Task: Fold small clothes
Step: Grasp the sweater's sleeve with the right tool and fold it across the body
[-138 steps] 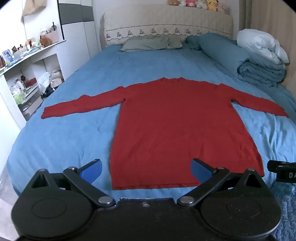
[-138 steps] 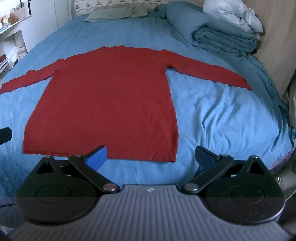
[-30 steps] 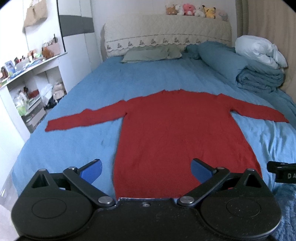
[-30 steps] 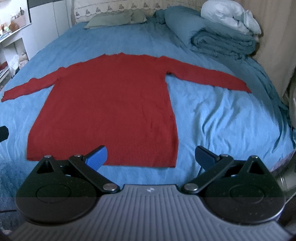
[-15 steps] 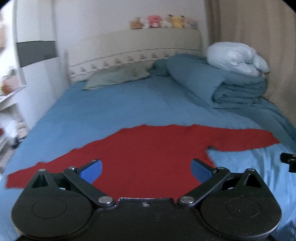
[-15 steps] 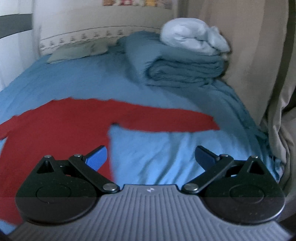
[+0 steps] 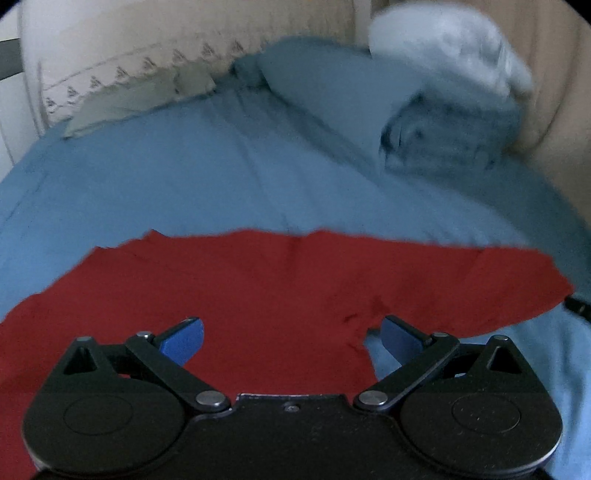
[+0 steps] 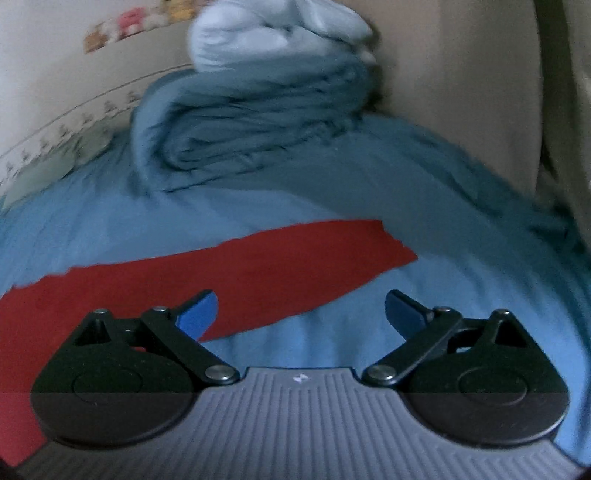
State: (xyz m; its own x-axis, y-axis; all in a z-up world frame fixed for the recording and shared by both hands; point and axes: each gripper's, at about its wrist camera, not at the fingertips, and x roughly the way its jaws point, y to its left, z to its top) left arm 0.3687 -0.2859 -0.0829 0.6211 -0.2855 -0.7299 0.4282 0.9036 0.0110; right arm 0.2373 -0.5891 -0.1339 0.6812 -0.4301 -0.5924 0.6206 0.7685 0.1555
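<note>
A red long-sleeved sweater [image 7: 280, 288] lies flat on the blue bed sheet [image 7: 221, 184]. My left gripper [image 7: 291, 338] is open and empty, low over the sweater's upper body near the right armpit. In the right wrist view the sweater's right sleeve [image 8: 266, 266] stretches out towards its cuff at the right. My right gripper [image 8: 299, 314] is open and empty, just above the sleeve's lower edge, its left fingertip [image 8: 197, 310] over the red cloth.
A rolled blue duvet [image 8: 258, 122] with a white quilt [image 8: 280, 33] on top lies at the bed's far right, by a beige curtain [image 8: 461, 92]. A pillow [image 7: 140, 99] lies against the headboard [image 7: 110, 48]. Plush toys [image 8: 125, 26] sit on the headboard.
Both grippers have swung right and moved forward and lower over the bed. The left is now close over the sweater's shoulder area, the right over the right sleeve. Both stay open.
</note>
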